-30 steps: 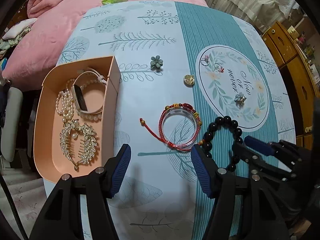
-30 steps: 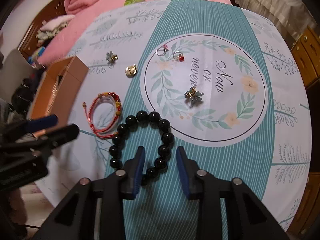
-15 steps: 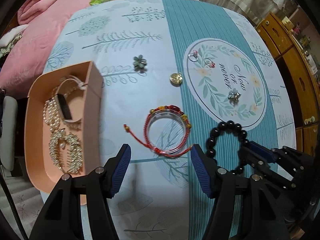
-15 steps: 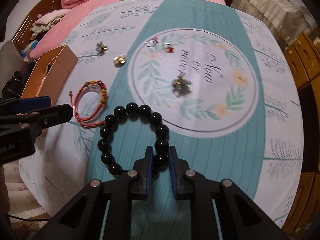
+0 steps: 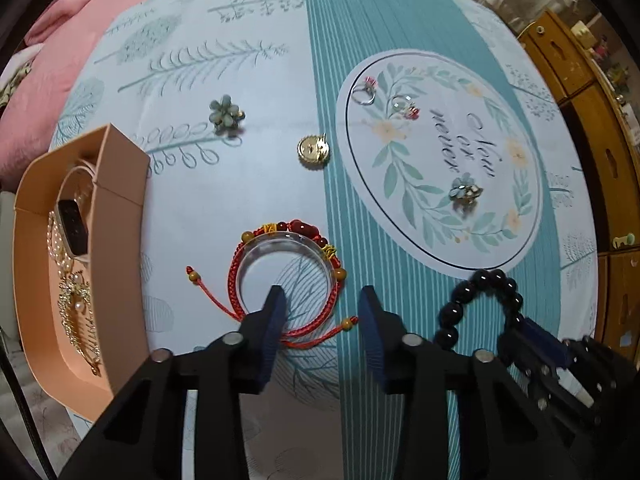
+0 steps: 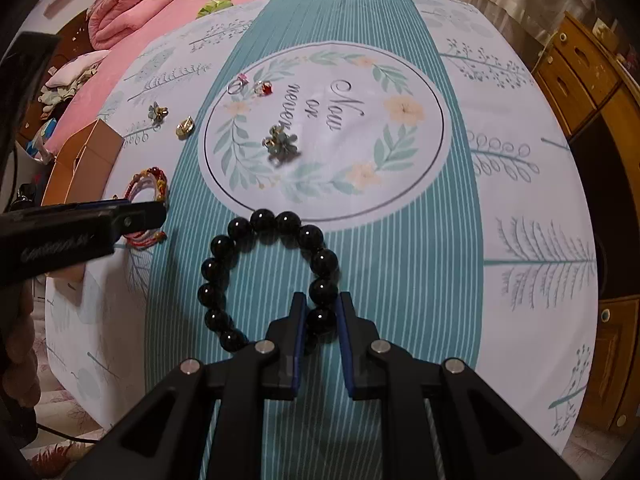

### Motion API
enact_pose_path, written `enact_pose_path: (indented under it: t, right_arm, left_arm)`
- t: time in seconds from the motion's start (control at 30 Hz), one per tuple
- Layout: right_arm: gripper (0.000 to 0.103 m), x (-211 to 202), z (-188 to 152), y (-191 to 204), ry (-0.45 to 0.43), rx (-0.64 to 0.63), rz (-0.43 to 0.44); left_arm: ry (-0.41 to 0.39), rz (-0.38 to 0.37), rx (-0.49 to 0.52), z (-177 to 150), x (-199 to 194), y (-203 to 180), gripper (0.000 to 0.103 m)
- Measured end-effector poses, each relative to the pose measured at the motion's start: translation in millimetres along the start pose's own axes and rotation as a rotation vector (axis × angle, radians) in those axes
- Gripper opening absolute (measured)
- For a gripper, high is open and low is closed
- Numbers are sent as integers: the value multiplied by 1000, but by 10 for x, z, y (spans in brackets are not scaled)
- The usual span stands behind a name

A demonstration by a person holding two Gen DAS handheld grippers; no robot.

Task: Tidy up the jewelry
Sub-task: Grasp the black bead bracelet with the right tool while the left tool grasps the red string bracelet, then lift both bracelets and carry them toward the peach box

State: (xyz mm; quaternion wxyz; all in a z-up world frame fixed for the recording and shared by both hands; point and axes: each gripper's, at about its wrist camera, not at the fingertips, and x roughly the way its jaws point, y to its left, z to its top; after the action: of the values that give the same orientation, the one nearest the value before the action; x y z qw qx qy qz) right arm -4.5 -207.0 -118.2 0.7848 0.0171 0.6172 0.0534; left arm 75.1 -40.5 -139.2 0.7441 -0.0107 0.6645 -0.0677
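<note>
The black bead bracelet, a loop of large glossy round beads, lies on the teal striped band of the printed tablecloth that covers the worktop, just below the round wreath print reading "Now or never". The right gripper has its blue-padded fingers closed on one bead at the near side of the loop. To the left of that bracelet lies the red braided cord bracelet with amber and dark red beads, wrapped around a clear ring; the left gripper sits over its near edge with its fingers apart, one finger inside the loop and the other outside it. Left of the red bracelet stands the peach cardboard box, holding a pearl strand, a watch and a gold comb, all partly cut off by the box wall. Beyond the red bracelet sit a pale green flower brooch and a round gold charm; inside the wreath print are two rings with red stones and a small flower clip, blurred in the right wrist view. The cloth's near edge drops away just behind both grippers, and open cloth stretches to the right of the wreath print.
</note>
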Motion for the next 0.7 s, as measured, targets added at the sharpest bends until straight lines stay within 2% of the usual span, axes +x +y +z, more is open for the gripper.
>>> enact_pose_path:
  t: [0.23, 0.27, 0.3, 0.37, 0.43, 0.57, 0.7]
  right_arm:
    - [15, -10, -48, -29, 1, 1, 9]
    - [15, -10, -46, -27, 2, 1, 9]
    - [15, -9, -46, -28, 1, 0, 9]
    - [15, -12, -42, -27, 1, -3, 10]
    - [15, -9, -25, -18, -3, -6, 15]
    - [15, -81, -41, -2, -28, -17, 15]
    - [15, -191, -50, 1, -51, -35, 14]
  left_arm:
    - [-1, 74, 63, 37, 42, -140, 27]
    - [3, 79, 73, 43, 48, -172, 21]
    - [11, 76, 76, 58, 68, -221, 17]
    - [24, 77, 74, 81, 79, -242, 16]
    - [28, 72, 70, 90, 78, -238, 10]
    - [32, 56, 64, 104, 81, -246, 4]
    - [21, 58, 42, 41, 49, -172, 4]
